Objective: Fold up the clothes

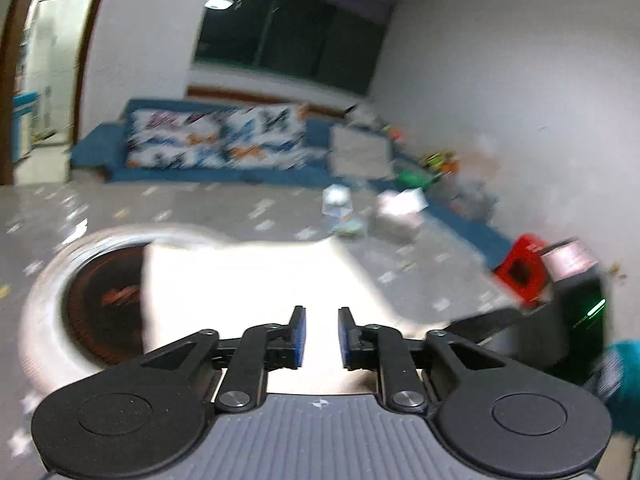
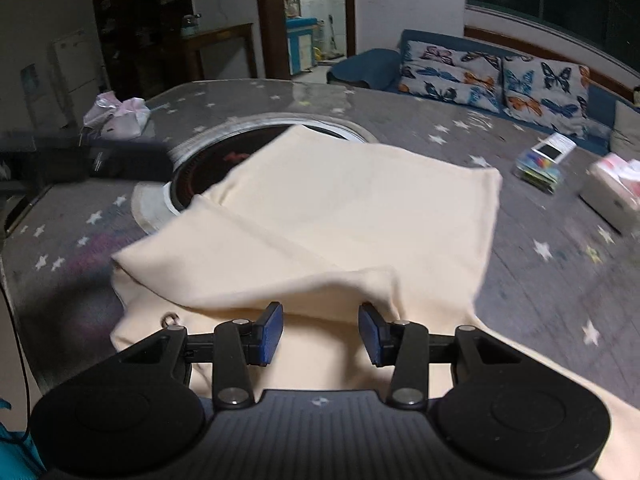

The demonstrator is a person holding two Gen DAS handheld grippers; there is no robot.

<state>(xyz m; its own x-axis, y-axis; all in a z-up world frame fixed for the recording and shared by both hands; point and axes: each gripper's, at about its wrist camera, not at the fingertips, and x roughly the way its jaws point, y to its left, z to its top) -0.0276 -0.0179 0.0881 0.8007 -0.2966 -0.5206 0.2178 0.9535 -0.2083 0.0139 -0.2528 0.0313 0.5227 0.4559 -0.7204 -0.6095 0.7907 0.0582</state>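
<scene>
A cream garment (image 2: 340, 208) lies partly folded on the grey star-patterned table (image 2: 520, 280), with one layer turned over another. Its far part covers the edge of a round inset hob (image 2: 208, 168). My right gripper (image 2: 320, 334) hovers over the near fold, its blue pads apart and nothing pressed between them. In the blurred left wrist view the same garment (image 1: 248, 276) glows bright white beside the hob (image 1: 100, 308). My left gripper (image 1: 322, 336) is above it with a narrow gap between the pads and no cloth in the gap.
A tissue box (image 2: 612, 192) and a colourful pack (image 2: 540, 164) sit at the table's right. A pink bag (image 2: 120, 118) lies at the far left. A red box (image 1: 520, 272) stands near the right edge. A blue sofa with butterfly cushions (image 2: 500, 72) is behind the table.
</scene>
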